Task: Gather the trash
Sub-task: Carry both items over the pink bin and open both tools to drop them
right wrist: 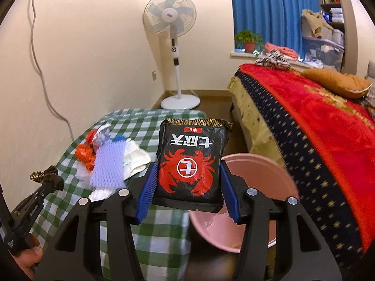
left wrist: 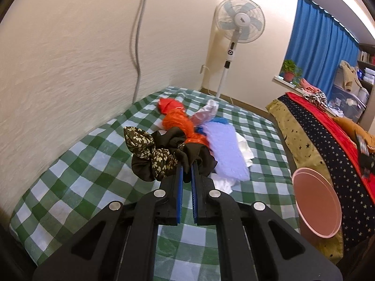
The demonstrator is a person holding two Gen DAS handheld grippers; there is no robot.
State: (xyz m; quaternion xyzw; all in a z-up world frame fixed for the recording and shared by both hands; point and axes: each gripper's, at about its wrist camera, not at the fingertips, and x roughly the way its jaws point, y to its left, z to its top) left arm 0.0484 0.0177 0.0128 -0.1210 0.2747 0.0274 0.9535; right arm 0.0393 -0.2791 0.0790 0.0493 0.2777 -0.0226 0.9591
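Note:
My left gripper (left wrist: 186, 164) is shut on a dark brown scrunchie with a floral bow (left wrist: 159, 154) and holds it above the green checked table (left wrist: 77, 187); it also shows in the right wrist view (right wrist: 48, 176). My right gripper (right wrist: 187, 171) is shut on a black snack bag with a red crab (right wrist: 191, 164), held at the table's right edge over the pink bin (right wrist: 255, 171). More litter lies on the table: orange plastic (left wrist: 178, 121), a lilac foam sheet (left wrist: 226, 149), white paper (left wrist: 243, 149) and a clear wrapper (left wrist: 206, 112).
The pink bin (left wrist: 316, 201) stands between the table and a bed with a red and starred blanket (right wrist: 316, 121). A white standing fan (right wrist: 174, 46) is at the far wall. A grey cable (left wrist: 137, 46) hangs down the wall on the left.

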